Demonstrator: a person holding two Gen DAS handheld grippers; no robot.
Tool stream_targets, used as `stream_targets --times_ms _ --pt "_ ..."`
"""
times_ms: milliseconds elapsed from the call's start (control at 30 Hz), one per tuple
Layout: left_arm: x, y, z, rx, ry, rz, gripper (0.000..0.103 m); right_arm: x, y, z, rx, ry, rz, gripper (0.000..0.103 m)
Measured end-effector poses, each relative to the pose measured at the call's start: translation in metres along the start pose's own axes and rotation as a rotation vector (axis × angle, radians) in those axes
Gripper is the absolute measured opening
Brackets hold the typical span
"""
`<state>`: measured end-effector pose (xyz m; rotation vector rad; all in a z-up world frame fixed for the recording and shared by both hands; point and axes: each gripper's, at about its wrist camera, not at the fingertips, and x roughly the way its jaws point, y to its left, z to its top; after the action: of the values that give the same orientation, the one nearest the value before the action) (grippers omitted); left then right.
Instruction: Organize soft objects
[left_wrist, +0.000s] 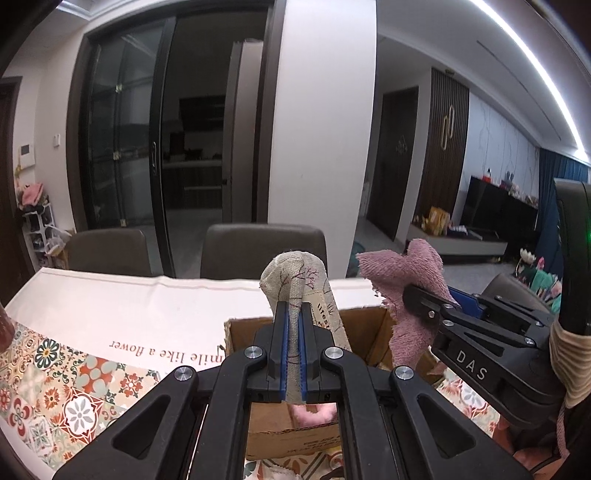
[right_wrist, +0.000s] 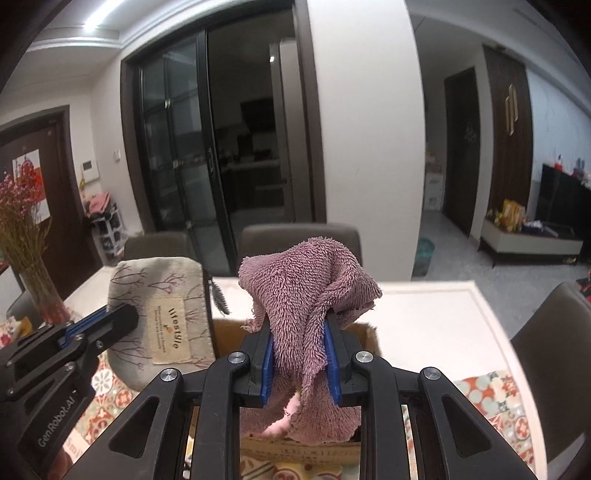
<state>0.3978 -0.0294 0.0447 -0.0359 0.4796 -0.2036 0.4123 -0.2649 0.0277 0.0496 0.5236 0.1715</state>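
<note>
Cardboard box (right_wrist: 367, 334) lies below pouch (right_wrist: 166, 314) and towel (right_wrist: 306, 295).

Two hand-held grippers (left_wrist: 293, 345) (right_wrist: 301, 360), one pouch (right_wrist: 162, 314), one towel (right_wrist: 306, 295), one cardboard box (left_wrist: 365, 328), one vase (right_wrist: 44, 295).

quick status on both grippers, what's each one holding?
Left gripper: shut on the beige fabric pouch, above the cardboard box.
Right gripper: shut on the mauve terry cloth.
</note>
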Motion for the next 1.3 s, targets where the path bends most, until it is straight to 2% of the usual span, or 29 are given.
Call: stream_targets --times_ms 267,733,800,867,933,967,1033,1300 --pt "0.037 0.001 -0.011 0.01 0.111 -0.004 0.006 0.04 -0.012 -0.009 0.002 0.13 0.02 0.024" --pt "0.077 -0.007 -0.033 0.049 0.265 -0.012 0.009 0.08 -0.022 -0.034 0.007 0.295 0.045 0.025" --pt "0.08 -0.007 -0.036 0.042 0.281 -0.014 0.012 0.085 -0.023 -0.037 0.013 0.329 0.063 0.027" --pt "0.081 -0.006 -0.037 0.04 0.287 -0.01 0.016 0.091 -0.023 -0.039 0.019 0.349 0.066 0.034" --pt "0.079 -0.007 -0.038 0.046 0.285 -0.005 0.026 0.092 -0.023 -0.041 0.018 0.356 0.055 0.042" --pt "0.079 -0.006 -0.037 0.047 0.282 -0.002 0.029 0.092 -0.024 -0.041 0.022 0.357 0.054 0.049" --pt "0.076 -0.005 -0.036 0.046 0.273 0.002 0.031 0.091 -0.024 -0.04 0.027 0.352 0.051 0.055" --pt "0.058 0.001 -0.031 0.045 0.249 0.031 0.033 0.071 -0.02 -0.029 0.027 0.309 0.003 0.055"
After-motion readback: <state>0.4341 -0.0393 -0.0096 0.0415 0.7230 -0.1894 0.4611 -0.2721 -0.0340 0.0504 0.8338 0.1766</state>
